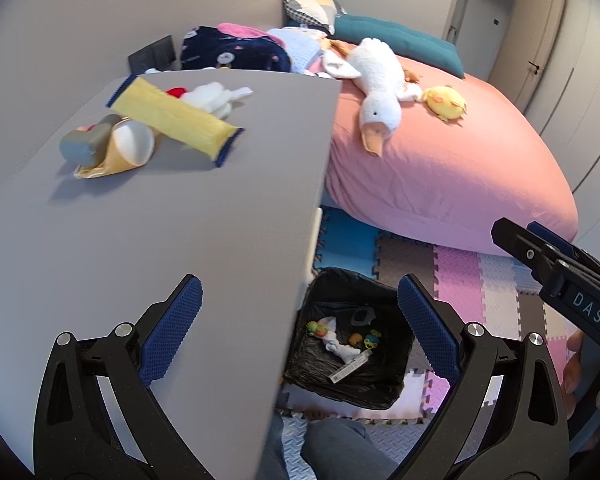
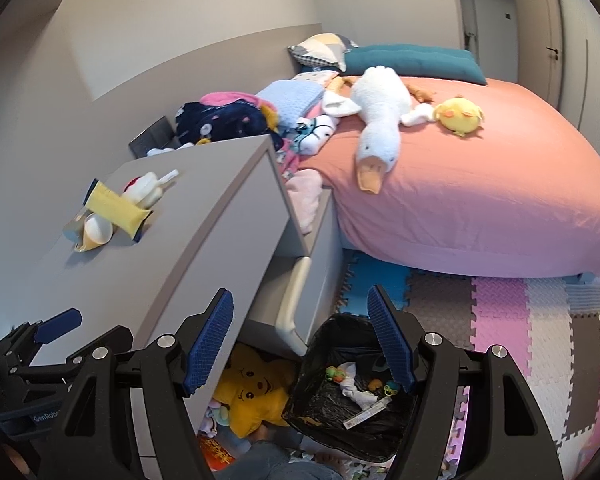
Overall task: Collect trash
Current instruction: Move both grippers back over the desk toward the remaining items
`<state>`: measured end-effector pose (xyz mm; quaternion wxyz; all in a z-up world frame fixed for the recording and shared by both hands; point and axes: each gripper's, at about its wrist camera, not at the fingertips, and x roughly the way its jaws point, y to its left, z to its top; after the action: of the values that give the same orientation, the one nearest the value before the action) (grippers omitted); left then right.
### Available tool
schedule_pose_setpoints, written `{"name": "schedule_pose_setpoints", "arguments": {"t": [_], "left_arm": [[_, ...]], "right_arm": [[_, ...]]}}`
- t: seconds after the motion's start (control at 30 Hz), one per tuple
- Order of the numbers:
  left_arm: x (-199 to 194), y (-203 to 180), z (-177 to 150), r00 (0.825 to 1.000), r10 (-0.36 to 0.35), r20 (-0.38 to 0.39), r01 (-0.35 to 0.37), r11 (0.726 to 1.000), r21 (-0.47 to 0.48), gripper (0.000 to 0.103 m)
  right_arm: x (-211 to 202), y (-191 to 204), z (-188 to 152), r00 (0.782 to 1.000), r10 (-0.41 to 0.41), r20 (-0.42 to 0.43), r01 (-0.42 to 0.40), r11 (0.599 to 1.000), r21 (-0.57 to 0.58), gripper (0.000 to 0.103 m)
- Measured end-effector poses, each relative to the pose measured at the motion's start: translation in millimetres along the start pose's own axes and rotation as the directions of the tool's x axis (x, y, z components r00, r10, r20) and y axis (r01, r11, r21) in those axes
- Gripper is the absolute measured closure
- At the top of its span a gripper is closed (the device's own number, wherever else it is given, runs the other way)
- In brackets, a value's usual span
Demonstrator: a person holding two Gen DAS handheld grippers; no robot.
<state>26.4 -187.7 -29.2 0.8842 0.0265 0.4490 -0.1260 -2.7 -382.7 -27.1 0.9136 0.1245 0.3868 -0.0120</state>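
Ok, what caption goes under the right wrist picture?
Open right gripper above the bin, goose on the bed.

Both wrist views angled downward, sharing trash bin (image 1: pixel 352 344), bed (image 2: pixel 480 184)

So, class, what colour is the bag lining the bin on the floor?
Black; the bag shows best in the right wrist view.
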Motion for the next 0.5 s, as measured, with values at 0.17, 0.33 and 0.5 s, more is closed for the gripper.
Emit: {"name": "schedule_pose_setpoints", "arguments": {"t": [0.17, 0.33, 0.5], "left_arm": [[-1.5, 21.3, 1.3, 1.000, 0.018, 0.001, -0.018, 0.999, -0.036, 0.008], [-3.8, 42.8, 2.1, 1.000, 0.029, 0.006, -0.029, 0.997, -0.073, 0.008], [-5.8, 65.9, 1.6, 0.998, 0.058, 0.010, -0.057, 0.994, -0.095, 0.008]], "right_arm": [[8.1, 16.2, 2.3, 1.000, 0.025, -0.014, -0.025, 0.999, -0.021, 0.033], [18.0, 35.0, 4.2, 0.997, 0.076, -0.033, -0.077, 0.996, -0.034, 0.033], [29.0, 57.0, 6.9, 0.994, 0.098, -0.053, -0.101, 0.993, -0.062, 0.033]]}}
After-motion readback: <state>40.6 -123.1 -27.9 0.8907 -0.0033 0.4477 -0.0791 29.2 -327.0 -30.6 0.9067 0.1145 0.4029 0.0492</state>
